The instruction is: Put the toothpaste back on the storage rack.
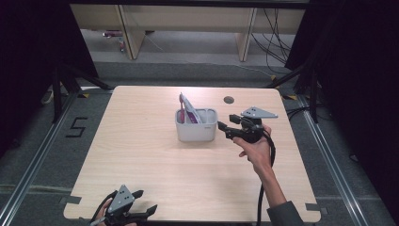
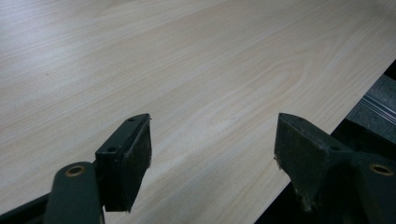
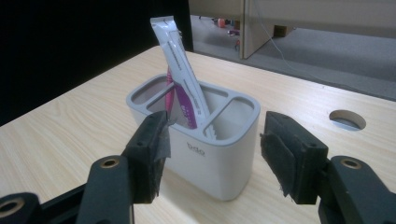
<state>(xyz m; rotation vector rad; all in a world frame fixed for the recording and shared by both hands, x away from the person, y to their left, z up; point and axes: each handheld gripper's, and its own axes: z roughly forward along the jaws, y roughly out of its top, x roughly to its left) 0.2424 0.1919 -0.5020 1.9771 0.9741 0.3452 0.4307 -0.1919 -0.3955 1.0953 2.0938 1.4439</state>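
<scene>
Nearest the camera, the left gripper (image 1: 141, 207) is resting at the table's (image 1: 141, 150) near left corner, its jaws standing wide apart over bare wood with nothing between them. Toward the far edge, slightly right of centre, a grey holder (image 1: 196, 125) is standing upright, with a white-and-pink toothbrush packet (image 1: 188, 109) leaning in one compartment. Just right of the holder, the right gripper (image 1: 225, 124) is hovering with parted, empty jaws.

Matt grey plastic holder (image 3: 219, 154), wood-grain table (image 3: 70, 126)
</scene>
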